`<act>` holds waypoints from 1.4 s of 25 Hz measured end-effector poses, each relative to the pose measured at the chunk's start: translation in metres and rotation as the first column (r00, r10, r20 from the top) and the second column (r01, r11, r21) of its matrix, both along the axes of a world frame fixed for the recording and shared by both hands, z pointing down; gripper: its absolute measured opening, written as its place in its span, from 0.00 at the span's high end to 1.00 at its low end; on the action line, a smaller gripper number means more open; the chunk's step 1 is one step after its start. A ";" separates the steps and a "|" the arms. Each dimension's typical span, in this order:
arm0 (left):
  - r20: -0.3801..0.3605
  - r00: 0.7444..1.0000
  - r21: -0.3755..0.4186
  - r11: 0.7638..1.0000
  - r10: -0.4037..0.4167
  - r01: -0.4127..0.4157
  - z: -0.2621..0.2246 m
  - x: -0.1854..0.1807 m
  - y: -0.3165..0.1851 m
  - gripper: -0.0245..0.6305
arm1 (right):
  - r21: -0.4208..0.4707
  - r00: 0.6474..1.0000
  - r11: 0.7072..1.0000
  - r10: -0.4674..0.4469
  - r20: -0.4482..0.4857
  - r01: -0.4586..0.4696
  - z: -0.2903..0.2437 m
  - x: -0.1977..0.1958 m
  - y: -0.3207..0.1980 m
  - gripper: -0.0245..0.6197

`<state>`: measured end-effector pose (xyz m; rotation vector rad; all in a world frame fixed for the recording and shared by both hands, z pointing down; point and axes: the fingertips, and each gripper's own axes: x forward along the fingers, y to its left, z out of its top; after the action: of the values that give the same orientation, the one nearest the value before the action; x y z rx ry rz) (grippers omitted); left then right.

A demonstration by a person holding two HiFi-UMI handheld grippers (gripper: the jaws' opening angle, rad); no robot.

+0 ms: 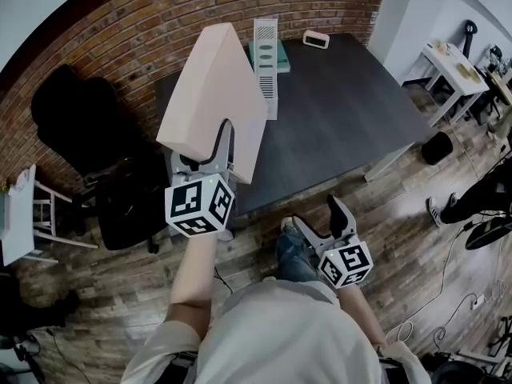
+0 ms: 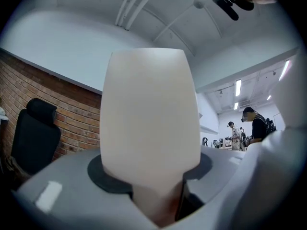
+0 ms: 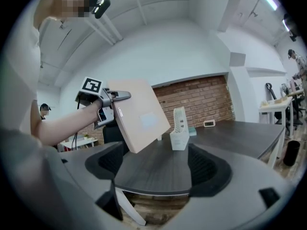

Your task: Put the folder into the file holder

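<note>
Head camera steeply down, table shared

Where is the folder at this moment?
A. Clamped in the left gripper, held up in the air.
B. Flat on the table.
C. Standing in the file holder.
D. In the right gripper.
A: the left gripper is shut on the folder and holds it up, well short of the file holder standing on the table. The right gripper is open with nothing between its jaws.
</note>
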<state>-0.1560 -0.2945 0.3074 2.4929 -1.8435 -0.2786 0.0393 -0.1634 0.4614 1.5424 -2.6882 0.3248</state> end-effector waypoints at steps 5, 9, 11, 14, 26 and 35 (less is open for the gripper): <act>0.006 1.000 -0.011 1.000 -0.005 0.005 0.001 0.019 -0.066 0.55 | 0.022 1.000 1.000 -0.008 -0.004 0.008 -0.006 0.017 -0.061 0.35; 0.008 1.000 -0.018 1.000 -0.012 0.012 0.000 0.035 -0.114 0.55 | 0.028 1.000 0.999 -0.019 -0.012 0.020 -0.013 0.032 -0.107 0.35; 0.008 1.000 -0.029 0.999 -0.016 0.017 0.001 0.042 -0.136 0.55 | 0.030 1.000 0.999 -0.022 -0.017 0.022 -0.016 0.040 -0.128 0.35; 0.020 0.999 -0.035 0.999 -0.033 0.034 0.000 0.051 -0.165 0.55 | 0.028 1.000 0.999 -0.024 -0.014 0.024 -0.018 0.051 -0.156 0.35; 0.038 0.996 -0.062 0.994 -0.086 0.088 0.006 0.071 -0.254 0.55 | 0.013 0.998 0.998 -0.061 -0.008 0.061 -0.013 0.076 -0.243 0.35; 0.093 0.988 -0.061 0.990 -0.120 0.126 0.015 0.091 -0.303 0.55 | 0.004 0.997 0.997 -0.080 -0.008 0.080 -0.006 0.089 -0.287 0.35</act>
<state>-0.0649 -0.5971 0.3223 2.3890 -2.0091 -0.1071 0.1284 -0.4508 0.4554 1.4290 -2.7374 0.3104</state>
